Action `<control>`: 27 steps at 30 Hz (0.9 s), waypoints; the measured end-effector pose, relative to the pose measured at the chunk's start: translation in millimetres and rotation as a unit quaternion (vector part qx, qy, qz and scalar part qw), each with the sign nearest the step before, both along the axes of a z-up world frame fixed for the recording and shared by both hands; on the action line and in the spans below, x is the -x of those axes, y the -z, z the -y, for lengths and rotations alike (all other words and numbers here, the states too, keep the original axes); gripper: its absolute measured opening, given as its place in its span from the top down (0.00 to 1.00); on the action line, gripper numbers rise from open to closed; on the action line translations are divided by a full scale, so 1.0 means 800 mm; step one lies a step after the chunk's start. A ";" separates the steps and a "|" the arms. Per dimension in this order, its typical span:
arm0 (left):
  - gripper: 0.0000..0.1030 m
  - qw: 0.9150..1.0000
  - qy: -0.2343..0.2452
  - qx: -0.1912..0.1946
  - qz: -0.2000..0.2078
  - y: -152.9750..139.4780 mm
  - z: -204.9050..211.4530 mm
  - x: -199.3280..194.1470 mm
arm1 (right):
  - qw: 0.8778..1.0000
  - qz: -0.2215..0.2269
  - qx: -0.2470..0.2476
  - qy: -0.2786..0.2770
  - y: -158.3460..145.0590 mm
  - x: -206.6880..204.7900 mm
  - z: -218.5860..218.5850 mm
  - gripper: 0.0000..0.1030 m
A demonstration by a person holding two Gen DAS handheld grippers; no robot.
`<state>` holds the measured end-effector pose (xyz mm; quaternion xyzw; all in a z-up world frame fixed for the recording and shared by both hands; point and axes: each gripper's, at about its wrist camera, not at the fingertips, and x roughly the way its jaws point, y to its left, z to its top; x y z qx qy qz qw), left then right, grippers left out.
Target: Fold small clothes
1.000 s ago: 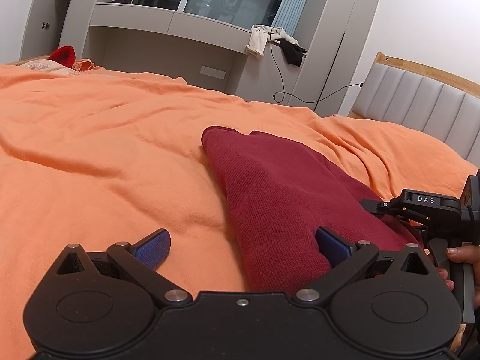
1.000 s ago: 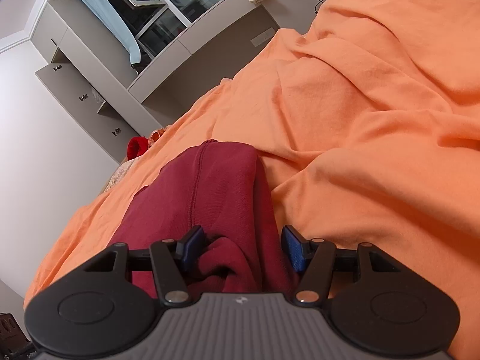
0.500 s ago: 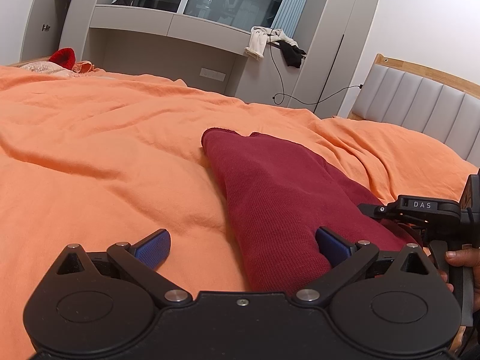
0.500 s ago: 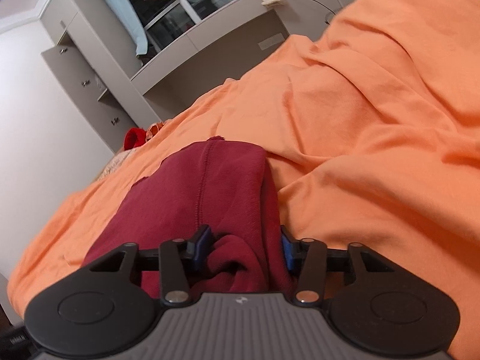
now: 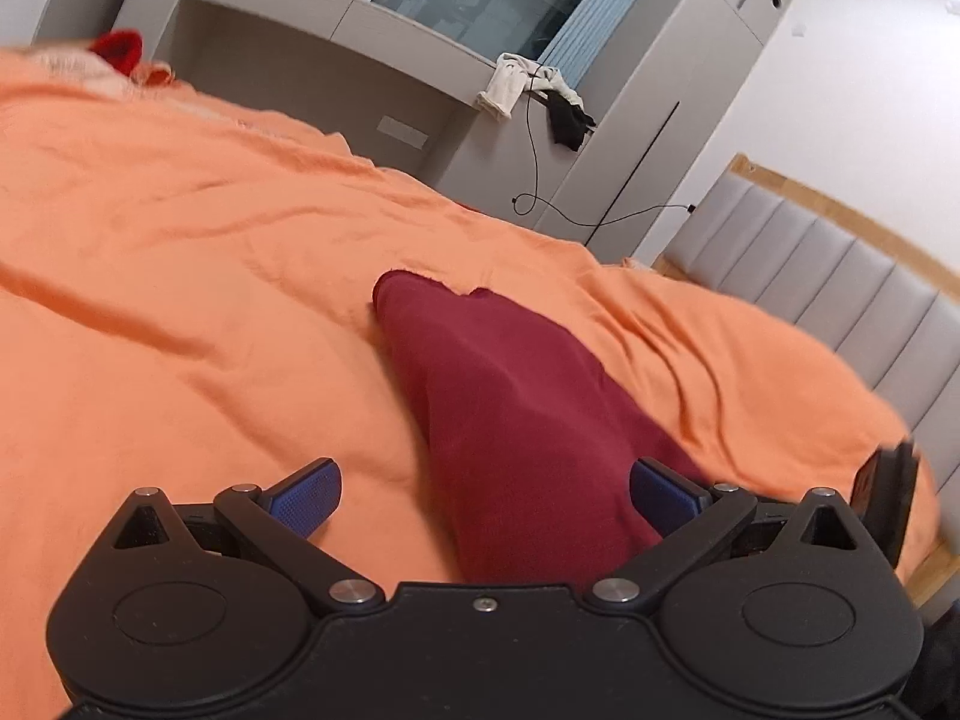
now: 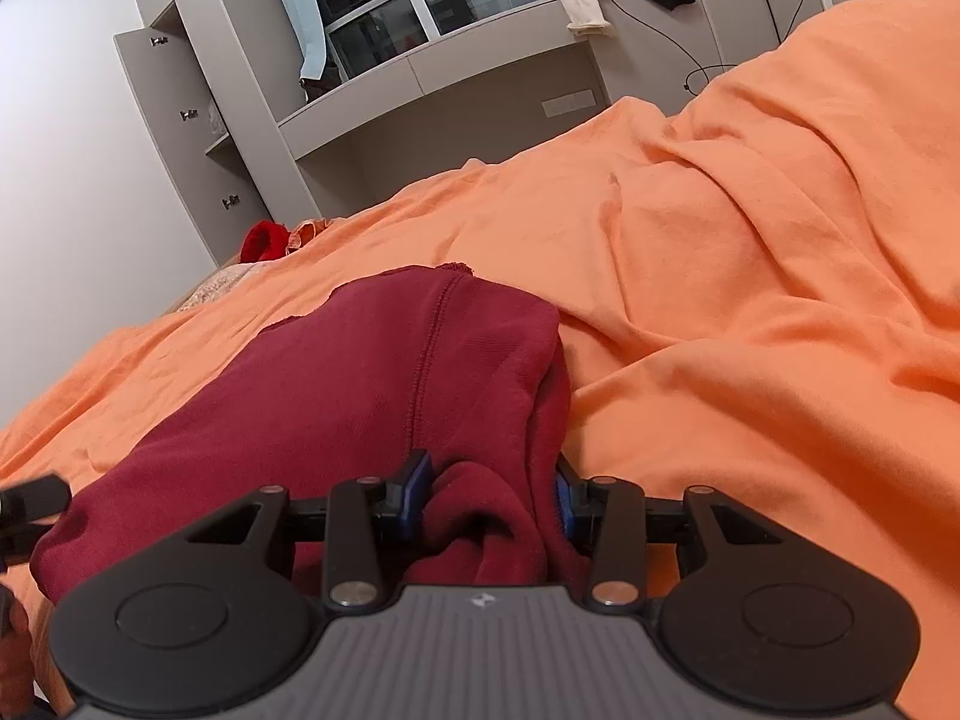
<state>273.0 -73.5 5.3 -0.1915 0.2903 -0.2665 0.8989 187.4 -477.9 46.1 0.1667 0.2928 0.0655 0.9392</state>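
Right tongs had closed onto garment hem since a second before | left tongs stayed spread, empty | fold could begin

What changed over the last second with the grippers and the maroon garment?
The right hand-held gripper narrowed its jaws onto a bunched edge of the maroon garment and now pinches it. The left hand-held gripper tilted, so its view shifted, but its jaws stayed wide open. The garment stayed on the orange bedsheet.
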 end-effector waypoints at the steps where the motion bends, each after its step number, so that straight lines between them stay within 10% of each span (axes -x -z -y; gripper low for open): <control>1: 0.01 1.000 0.006 0.008 -0.008 -0.002 -0.002 -0.009 | 1.000 0.001 0.000 0.000 0.000 0.000 0.000 0.56; 6: 0.01 0.997 0.044 0.017 -0.054 -0.004 0.009 -0.054 | 1.000 0.001 -0.006 0.000 0.001 0.000 0.002 0.55; 27: 0.00 0.998 0.052 -0.016 -0.014 0.036 0.022 -0.048 | 1.000 0.004 -0.022 0.003 0.006 0.001 0.006 0.53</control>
